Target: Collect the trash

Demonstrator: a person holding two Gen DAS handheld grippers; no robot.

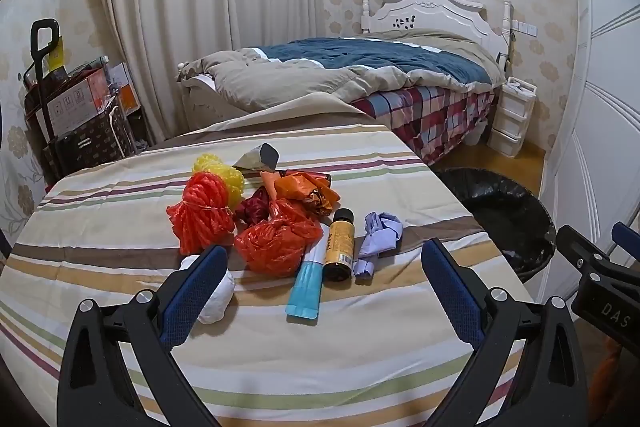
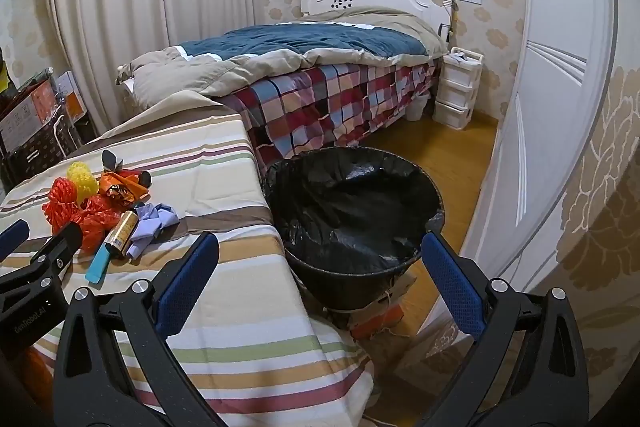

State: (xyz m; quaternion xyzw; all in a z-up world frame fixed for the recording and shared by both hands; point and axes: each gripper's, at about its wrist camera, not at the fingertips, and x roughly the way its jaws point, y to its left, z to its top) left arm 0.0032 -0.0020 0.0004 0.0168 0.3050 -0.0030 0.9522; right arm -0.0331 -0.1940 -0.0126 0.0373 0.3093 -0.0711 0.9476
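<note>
Trash heaped mid-surface on striped cloth [image 1: 120, 211]: orange net bundle [image 1: 202, 217], yellow net bundle [image 1: 224, 173], crumpled orange bags [image 1: 280, 243], amber bottle [image 1: 339, 247], blue tube [image 1: 306, 285], lilac wad [image 1: 380, 231], white wad [image 1: 218, 293]. Beside surface edge, on floor, black-lined bin [image 2: 352, 211]. Left gripper [image 1: 320, 279] just short of heap, jaws spread, holding nothing. Right gripper [image 2: 320, 263] before bin, jaws spread, likewise bare.

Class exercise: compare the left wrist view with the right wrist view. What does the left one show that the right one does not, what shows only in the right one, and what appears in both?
Only the left wrist view shows the white crumpled wad beside the left gripper and the black-handled cart.

Only the right wrist view shows the inside of the black-lined bin and the boxes beneath it.

Both show the yellow bottle, blue tube, orange bags, purple wad, striped cloth and bed.
</note>
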